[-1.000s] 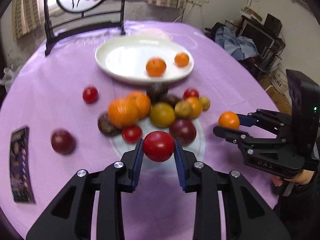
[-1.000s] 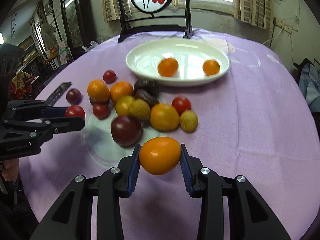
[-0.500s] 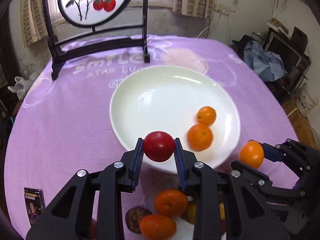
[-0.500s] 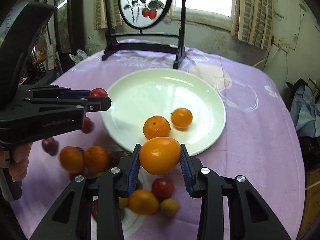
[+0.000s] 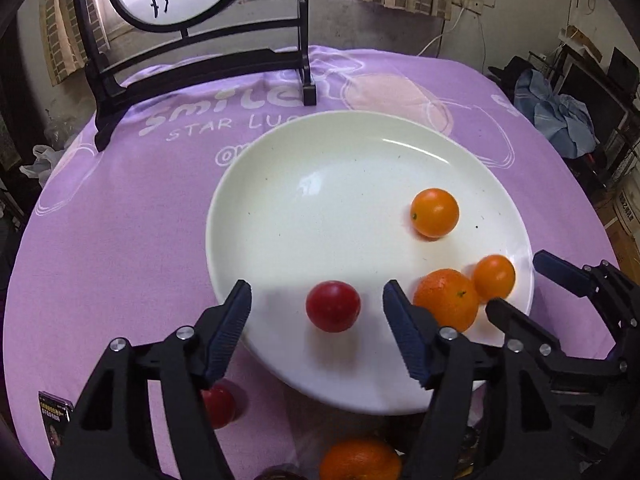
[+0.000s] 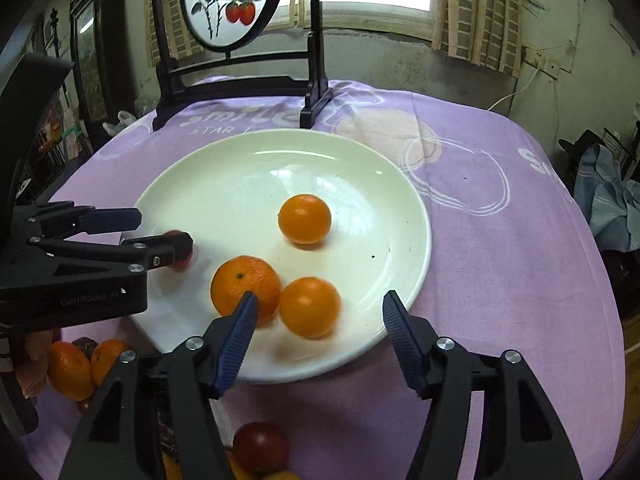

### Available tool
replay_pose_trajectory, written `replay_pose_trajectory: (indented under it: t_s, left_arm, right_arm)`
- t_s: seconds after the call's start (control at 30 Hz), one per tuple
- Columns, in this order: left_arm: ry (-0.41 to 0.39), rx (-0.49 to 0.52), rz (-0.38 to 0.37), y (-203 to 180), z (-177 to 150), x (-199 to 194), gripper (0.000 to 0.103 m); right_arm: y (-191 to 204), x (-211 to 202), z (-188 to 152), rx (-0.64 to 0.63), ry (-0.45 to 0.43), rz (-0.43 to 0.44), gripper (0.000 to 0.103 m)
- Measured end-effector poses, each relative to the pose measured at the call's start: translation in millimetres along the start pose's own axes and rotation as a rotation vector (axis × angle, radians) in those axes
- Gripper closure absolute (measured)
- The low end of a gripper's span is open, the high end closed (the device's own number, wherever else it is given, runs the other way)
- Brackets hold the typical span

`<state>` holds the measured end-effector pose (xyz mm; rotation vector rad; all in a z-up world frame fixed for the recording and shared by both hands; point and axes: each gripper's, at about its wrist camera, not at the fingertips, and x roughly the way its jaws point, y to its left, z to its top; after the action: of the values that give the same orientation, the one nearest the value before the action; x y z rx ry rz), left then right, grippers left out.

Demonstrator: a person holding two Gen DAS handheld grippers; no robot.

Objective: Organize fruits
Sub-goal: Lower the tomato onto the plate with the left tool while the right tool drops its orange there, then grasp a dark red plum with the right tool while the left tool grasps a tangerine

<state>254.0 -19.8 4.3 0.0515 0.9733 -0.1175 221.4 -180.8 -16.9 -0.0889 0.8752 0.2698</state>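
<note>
A white plate (image 5: 320, 168) (image 6: 224, 176) lies on the purple tablecloth. My left gripper (image 5: 316, 308) is open over the plate's near rim, with a red fruit (image 5: 333, 306) loose on the plate between its fingers. My right gripper (image 6: 316, 314) is open, with a smooth orange fruit (image 6: 310, 307) (image 5: 494, 278) loose on the plate between its fingers, touching a rough-skinned orange (image 6: 245, 284) (image 5: 446, 299). Another small orange (image 6: 305, 219) (image 5: 435, 212) lies farther in. In the right wrist view the left gripper (image 6: 160, 232) half hides the red fruit.
More fruits lie on the cloth before the plate: a red one (image 5: 218, 406), oranges (image 5: 360, 462) (image 6: 70, 370) and a dark red one (image 6: 260, 446). A black framed round screen (image 6: 236, 4) stands behind the plate. A small card (image 5: 54, 420) lies at left.
Both grippers moved forward over the plate and opened. The red fruit dropped from the left one and the orange fruit from the right one onto the plate.
</note>
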Motion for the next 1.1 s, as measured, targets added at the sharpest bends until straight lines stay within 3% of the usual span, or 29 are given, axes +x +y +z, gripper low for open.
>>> replay_pose_trajectory:
  t_s: [0.3, 0.77, 1.1]
  left_arm:
    - [-0.017, 0.023, -0.024, 2, -24, -31, 0.036]
    - [-0.010, 0.000, -0.041, 17, -90, -68, 0.029]
    - [-0.040, -0.023, -0.036, 29, -129, -93, 0.023]
  right_arm:
    - [4, -35, -14, -0.021, -0.030, 0.027, 0.037]
    - [19, -70, -70, -0.036, 0.016, 0.065, 0.030]
    - [60, -81, -106, -0.115, 0.078, 0.149, 0.028]
